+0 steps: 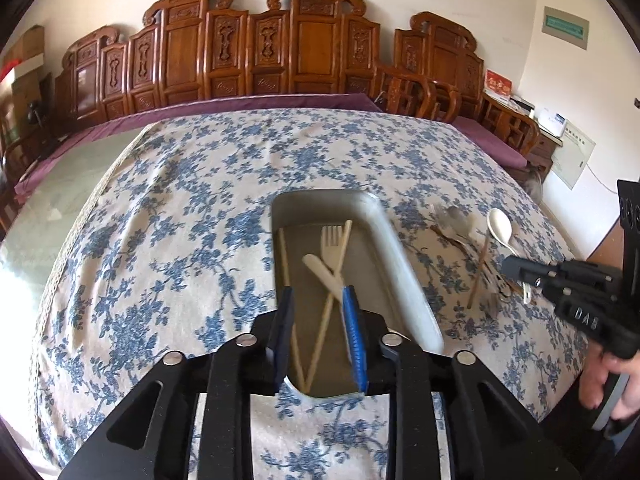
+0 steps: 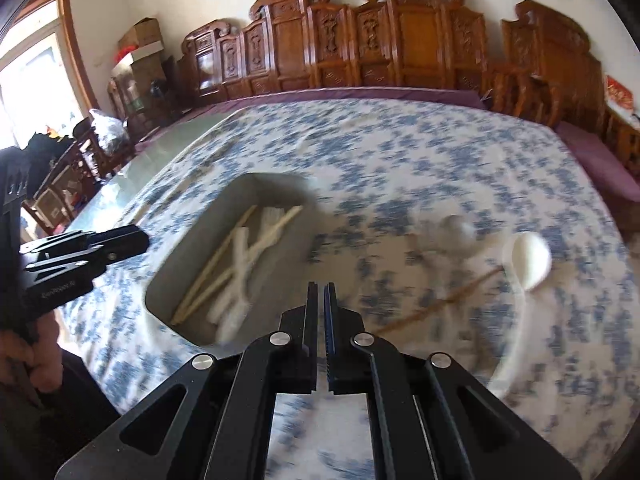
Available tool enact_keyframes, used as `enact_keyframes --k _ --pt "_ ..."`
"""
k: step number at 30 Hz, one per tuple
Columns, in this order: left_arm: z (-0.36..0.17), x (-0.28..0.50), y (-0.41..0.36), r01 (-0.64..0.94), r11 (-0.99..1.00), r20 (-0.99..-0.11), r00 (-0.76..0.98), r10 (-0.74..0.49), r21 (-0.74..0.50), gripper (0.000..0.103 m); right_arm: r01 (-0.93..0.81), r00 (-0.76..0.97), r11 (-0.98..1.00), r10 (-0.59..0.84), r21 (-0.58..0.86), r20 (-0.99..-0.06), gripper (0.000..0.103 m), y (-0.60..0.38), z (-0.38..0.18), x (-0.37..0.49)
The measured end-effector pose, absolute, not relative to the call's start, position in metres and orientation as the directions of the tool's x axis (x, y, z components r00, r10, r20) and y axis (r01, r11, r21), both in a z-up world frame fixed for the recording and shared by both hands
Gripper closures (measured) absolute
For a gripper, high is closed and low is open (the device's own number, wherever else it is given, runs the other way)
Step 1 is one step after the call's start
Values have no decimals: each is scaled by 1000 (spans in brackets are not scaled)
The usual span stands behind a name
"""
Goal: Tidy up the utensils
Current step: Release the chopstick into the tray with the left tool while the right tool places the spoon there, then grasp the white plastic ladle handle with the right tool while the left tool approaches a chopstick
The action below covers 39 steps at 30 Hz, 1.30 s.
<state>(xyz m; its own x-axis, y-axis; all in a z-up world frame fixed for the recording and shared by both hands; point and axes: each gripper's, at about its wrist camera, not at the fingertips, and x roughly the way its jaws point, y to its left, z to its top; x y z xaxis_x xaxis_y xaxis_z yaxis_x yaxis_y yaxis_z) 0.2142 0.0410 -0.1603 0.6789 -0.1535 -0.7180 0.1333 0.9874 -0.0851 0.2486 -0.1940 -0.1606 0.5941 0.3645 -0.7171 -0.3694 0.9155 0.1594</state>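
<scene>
Sorting cutlery on a cloth-covered table (image 1: 168, 216). A grey tray (image 1: 404, 264) already holds a pale fork (image 1: 332, 236), a pale knife (image 1: 320, 268) and light chopsticks (image 1: 334, 284). To its right, loose on the cloth, lie a white spoon (image 1: 501, 227), a metal spoon (image 1: 456, 216) and a brown chopstick (image 1: 478, 276). These pieces look light, stiff and smooth, so probably slippery; a mid-handle pinch should balance them. The left gripper (image 1: 320, 344) hovers over the tray's near end, fingers slightly spread, nothing between them. The right gripper (image 2: 324, 336) has its fingers pressed together, empty. The left view is sharp; the right view is blurred but shows a stick (image 2: 144, 210) beyond the tray's left side.
</scene>
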Motion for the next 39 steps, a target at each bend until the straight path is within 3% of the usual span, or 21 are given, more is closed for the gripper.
enact_keyframes --k 6,11,14,19,25,39 --pt "-153 211 20 152 985 -705 690 -164 -79 75 -304 645 944 305 131 -700 97 -245 -151 251" --pt "-151 208 5 171 983 -707 688 -164 -62 67 -258 686 961 252 96 -683 97 -278 -146 255" --pt "-151 207 -6 193 980 -715 678 -174 -55 62 -234 694 968 233 93 -681 86 -292 -151 261" --pt "-152 208 -26 231 972 -734 653 -187 -43 61 -201 681 976 203 87 -704 84 -305 -174 279" --pt "-160 216 -52 266 964 -755 628 -191 -22 61 -191 641 978 186 80 -744 69 -313 -214 295" --pt "-172 244 -89 288 958 -781 596 -187 -10 61 -184 595 974 218 133 -774 68 -314 -236 312"
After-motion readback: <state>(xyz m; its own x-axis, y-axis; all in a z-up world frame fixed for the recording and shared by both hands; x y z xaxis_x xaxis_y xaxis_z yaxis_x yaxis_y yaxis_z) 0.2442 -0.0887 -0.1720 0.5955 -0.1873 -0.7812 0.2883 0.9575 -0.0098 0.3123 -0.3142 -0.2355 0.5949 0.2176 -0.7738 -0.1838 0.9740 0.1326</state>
